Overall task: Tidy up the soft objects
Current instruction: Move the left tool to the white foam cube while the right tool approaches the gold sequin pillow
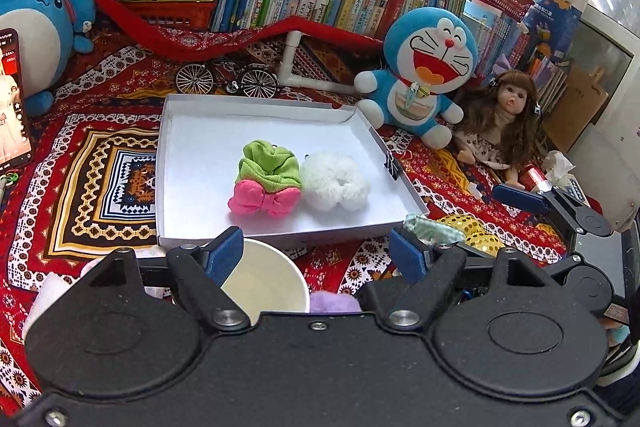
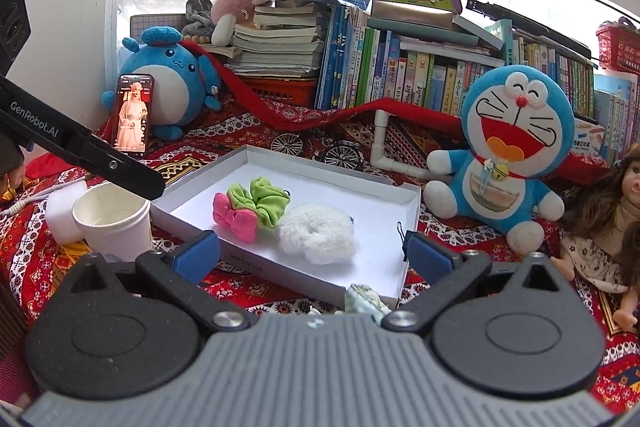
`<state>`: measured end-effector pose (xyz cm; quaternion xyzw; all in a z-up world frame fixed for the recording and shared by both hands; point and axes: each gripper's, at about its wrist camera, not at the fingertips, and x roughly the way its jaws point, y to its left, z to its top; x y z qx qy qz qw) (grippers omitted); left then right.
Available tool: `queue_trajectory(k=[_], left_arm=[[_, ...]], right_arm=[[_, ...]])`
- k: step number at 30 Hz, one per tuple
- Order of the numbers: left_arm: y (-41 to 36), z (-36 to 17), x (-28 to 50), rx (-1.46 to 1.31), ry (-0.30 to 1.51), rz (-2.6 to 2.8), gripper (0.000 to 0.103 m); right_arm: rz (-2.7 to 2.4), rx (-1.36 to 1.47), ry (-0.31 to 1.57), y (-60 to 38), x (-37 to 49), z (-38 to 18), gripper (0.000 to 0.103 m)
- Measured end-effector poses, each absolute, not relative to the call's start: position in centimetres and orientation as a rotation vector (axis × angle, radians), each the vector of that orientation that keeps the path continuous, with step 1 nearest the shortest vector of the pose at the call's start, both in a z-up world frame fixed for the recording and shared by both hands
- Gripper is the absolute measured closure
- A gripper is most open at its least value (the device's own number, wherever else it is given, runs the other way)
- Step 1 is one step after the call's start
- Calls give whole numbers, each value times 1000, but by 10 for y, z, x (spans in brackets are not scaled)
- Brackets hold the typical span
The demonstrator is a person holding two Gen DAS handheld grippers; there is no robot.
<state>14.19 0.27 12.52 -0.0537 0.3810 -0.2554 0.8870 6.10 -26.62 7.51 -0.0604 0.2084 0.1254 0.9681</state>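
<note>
Nearest my left claw (image 1: 316, 255), whose blue pads stand apart with nothing between them, is a white paper cup (image 1: 266, 277), just under the left pad. Only this view shows a bit of purple fluff (image 1: 334, 302) right of the cup and a gold sequinned piece (image 1: 470, 229) beyond the right pad; it also catches my right claw's (image 1: 520, 201) blue finger at the far right.

From the right wrist, my right claw (image 2: 312, 255) is likewise spread wide and empty. Only here do I see the phone (image 2: 134, 113) whole, leaning on the round blue plush (image 2: 170, 87), and a white foam block (image 2: 64, 213) left of the cup (image 2: 114, 223). My left claw's black arm crosses above that cup.

On the patterned cloth (image 1: 100, 179) of the worktop lies a shallow white tray (image 1: 168, 147). Its left half is bare; the near wall faces both claws, and a black binder clip (image 1: 393, 165) grips the right wall. A pale green crumpled cloth (image 2: 364, 299) lies at the tray's near right corner.

Inside the tray, a lime green scrunchie (image 1: 270, 167) with a pink bow (image 1: 264, 201) lies touching a fluffy white scrunchie (image 1: 334, 183) on its right, both around the tray's middle. A blue cat plush (image 1: 424, 71) and a long-haired doll (image 1: 504, 123) sit beyond the tray's right side.
</note>
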Motion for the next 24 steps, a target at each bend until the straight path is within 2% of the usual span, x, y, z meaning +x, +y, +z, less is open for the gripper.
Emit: queue_trajectory(k=[14, 24], left_arm=[[44, 127, 103, -110, 668, -456, 20], [83, 106, 83, -108, 581, -283, 17]], right_arm=[[185, -111, 403, -281, 40, 65, 0], [71, -94, 391, -305, 24, 48, 0]])
